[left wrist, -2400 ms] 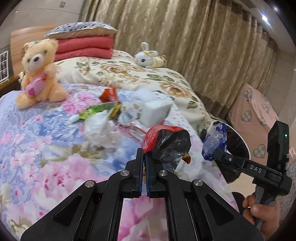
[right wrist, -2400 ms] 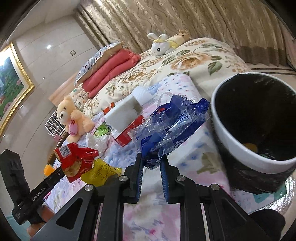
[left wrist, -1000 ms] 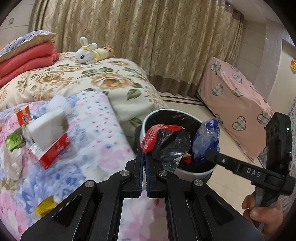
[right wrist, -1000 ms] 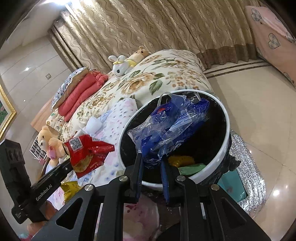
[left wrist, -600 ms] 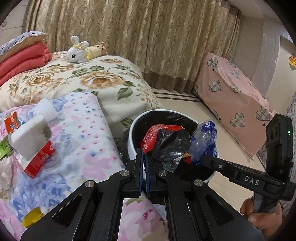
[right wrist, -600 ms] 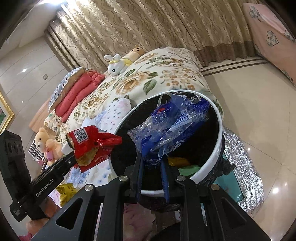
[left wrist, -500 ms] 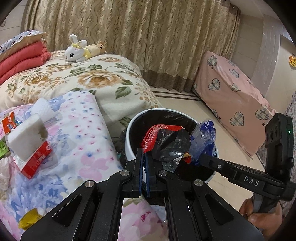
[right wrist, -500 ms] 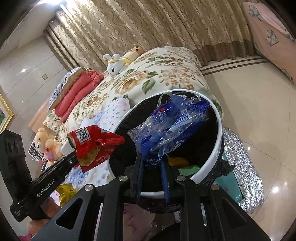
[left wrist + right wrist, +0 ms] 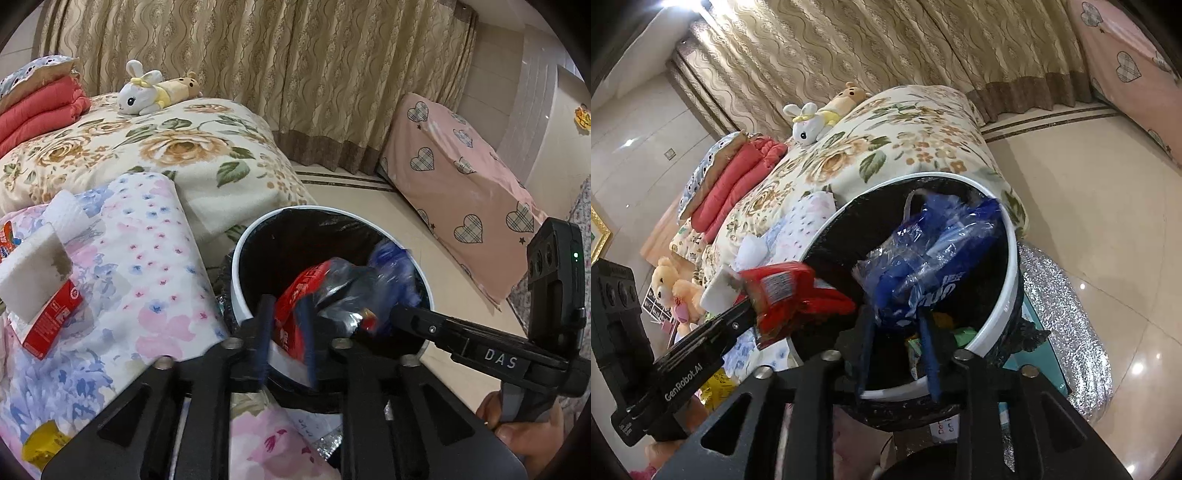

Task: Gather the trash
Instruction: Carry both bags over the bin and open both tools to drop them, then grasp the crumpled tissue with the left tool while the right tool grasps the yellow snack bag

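A white-rimmed bin (image 9: 236, 266) with a black liner stands on the floor beside the bed. My left gripper (image 9: 285, 301) hangs over its near rim, jaws opening. A red and black snack wrapper (image 9: 314, 284) sits loose between the parted fingers, blurred, over the bin's mouth. My right gripper (image 9: 894, 314) is also above the bin (image 9: 1012, 266), jaws opening, with a crumpled blue plastic bag (image 9: 931, 258) loose between its fingers. Each gripper shows in the other's view: the right gripper (image 9: 395, 310) at right, the left gripper (image 9: 750, 306) at left with the red wrapper (image 9: 790, 295).
A red tissue box (image 9: 37, 280) and a yellow wrapper (image 9: 40, 446) lie on the floral bedspread at left. A rabbit plush (image 9: 144, 92) rests on the rose quilt. Pink heart-patterned furniture (image 9: 461, 192) stands right. A silver glitter mat (image 9: 1063, 317) lies under the bin.
Both pairs of jaws have parted from shut. The red wrapper and the blue bag have sagged lower toward the bin. The left gripper has come nearer over the bin's rim.
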### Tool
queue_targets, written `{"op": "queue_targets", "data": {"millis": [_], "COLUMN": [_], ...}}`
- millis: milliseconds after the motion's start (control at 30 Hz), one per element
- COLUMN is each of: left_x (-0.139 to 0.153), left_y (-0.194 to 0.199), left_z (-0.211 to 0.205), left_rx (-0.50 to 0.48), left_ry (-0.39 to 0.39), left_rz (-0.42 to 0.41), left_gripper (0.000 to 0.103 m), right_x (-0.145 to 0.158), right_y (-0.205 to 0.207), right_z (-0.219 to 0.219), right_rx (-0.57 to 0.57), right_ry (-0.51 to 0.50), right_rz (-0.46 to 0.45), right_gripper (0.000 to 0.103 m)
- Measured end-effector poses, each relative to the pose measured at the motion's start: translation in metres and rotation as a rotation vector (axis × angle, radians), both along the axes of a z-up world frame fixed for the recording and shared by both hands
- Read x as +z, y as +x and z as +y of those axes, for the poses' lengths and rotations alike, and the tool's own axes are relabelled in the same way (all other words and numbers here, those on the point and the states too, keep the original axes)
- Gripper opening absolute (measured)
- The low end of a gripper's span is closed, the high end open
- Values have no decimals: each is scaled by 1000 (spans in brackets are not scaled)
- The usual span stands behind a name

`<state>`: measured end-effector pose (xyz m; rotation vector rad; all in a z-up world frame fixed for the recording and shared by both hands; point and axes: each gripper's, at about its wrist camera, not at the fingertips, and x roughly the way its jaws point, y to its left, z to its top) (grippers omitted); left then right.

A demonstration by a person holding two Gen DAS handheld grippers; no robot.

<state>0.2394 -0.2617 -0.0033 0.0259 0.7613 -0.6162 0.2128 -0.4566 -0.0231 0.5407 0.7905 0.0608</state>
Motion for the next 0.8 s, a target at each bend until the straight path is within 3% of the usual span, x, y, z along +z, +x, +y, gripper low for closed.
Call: {"op": "queue_targets", "data": {"millis": [100,267,400,800], "left_x": [1,2,2,1], "left_y": [-3,-8,-14,-31], "left_z": [4,18,37,114], "left_rx": [13,39,67,192], "left_ry": [-5,-21,-28,-46], "left_rz": [-12,-6,-5,-11], "left_gripper": [44,50,51,53], "right_x": [4,10,14,18], "right_y": [-3,-4,-8,-15], "right_z": [1,5,14,65], "right_rx": [-10,-12,-5,75], "right_ry": [-10,-19,-33,-43], "right_rz": [-7,-24,-40,-71], "right_gripper": [51,60,69,77]}}
